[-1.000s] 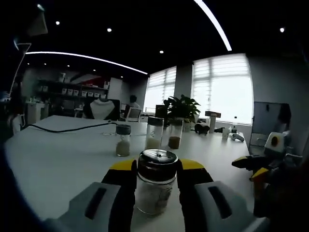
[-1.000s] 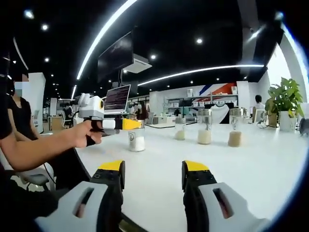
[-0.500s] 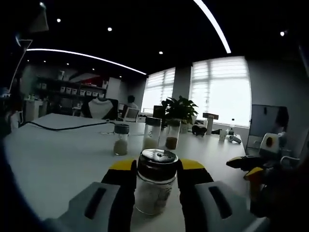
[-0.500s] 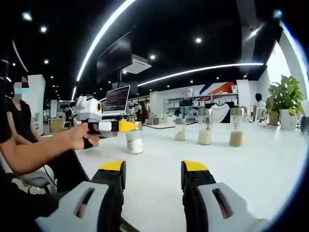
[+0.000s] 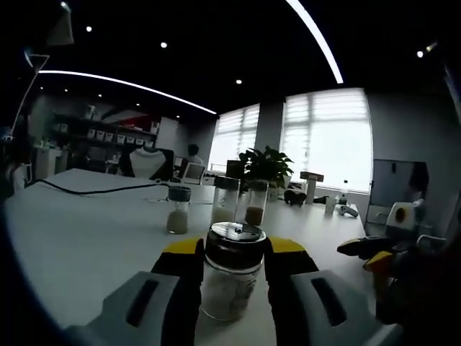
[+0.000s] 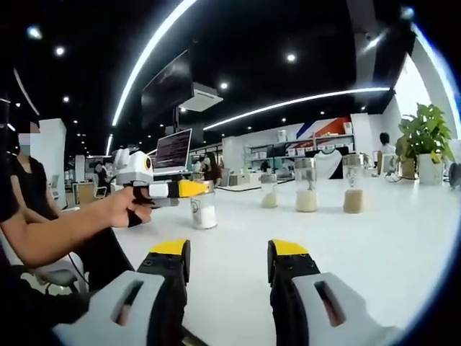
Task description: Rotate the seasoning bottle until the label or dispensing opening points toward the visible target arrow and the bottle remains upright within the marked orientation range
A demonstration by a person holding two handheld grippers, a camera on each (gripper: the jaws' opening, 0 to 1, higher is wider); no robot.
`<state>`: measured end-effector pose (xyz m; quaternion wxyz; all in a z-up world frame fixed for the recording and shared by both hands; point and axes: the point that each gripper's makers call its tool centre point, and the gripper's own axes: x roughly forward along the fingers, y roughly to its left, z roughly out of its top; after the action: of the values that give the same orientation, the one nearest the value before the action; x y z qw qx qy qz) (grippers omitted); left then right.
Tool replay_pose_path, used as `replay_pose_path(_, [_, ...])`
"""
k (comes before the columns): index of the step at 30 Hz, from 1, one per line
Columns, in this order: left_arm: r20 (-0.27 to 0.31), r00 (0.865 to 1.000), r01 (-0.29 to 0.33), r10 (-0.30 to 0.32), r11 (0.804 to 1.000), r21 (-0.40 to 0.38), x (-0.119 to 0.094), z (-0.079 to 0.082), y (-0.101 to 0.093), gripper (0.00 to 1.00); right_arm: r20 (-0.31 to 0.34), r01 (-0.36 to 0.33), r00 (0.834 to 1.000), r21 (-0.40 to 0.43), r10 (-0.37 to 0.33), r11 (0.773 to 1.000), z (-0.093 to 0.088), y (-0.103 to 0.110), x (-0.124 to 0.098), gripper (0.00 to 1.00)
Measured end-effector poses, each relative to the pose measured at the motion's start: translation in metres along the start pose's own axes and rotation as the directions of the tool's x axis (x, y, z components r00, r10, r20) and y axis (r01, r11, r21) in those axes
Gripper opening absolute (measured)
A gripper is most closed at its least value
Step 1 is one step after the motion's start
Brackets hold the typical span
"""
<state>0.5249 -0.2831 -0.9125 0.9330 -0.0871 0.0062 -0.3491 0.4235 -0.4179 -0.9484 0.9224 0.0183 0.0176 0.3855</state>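
Your left gripper clamps the seasoning bottle — upright, bottom centre of its view.
Your right gripper hangs with jaws wide, holding nothing — the bottle sits left of centre on the white table.

A clear glass seasoning bottle with a dark, shiny metal shaker lid is standing upright on the white counter, its pale granular contents filling the lower part. In the right gripper view, the same bottle is showing a white label on its side, its top sitting between yellow-tipped fingers.
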Motion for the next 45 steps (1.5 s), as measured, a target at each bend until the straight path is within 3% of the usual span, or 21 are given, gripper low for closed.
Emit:
replay_pose_path(22, [0.015, 1.0, -0.005, 0.005, 1.0, 0.019, 0.014, 0.001, 0.009, 0.35, 0.037, 0.034, 0.999, 0.029, -0.035, 0.999, 0.011, -0.007, 0.0, 0.42])
replay_pose_path(32, [0.009, 0.999, -0.033, 0.033, 0.999, 0.025, 0.021, 0.001, 0.01, 0.35, 0.047, 0.04, 0.998, 0.019, -0.041, 0.999, 0.017, -0.009, 0.003, 0.43])
replay_pose_path(36, [-0.004, 0.997, -0.082, 0.082, 0.993, 0.083, 0.015, -0.005, 0.008, 0.35, 0.046, 0.049, 0.998, 0.01, -0.05, 0.999, 0.017, -0.011, 0.002, 0.43])
replay_pose_path(40, [-0.001, 0.995, -0.104, 0.104, 0.989, 0.103, 0.008, -0.006, 0.002, 0.55, 0.039, 0.055, 0.998, 0.009, -0.055, 0.998, 0.017, -0.014, 0.001, 0.43])
replay_pose_path(45, [-0.018, 0.99, -0.139, 0.142, 0.983, 0.123, -0.009, -0.005, -0.007, 0.58, 0.047, 0.055, 0.997, -0.009, -0.055, 0.998, 0.025, -0.013, 0.002, 0.43])
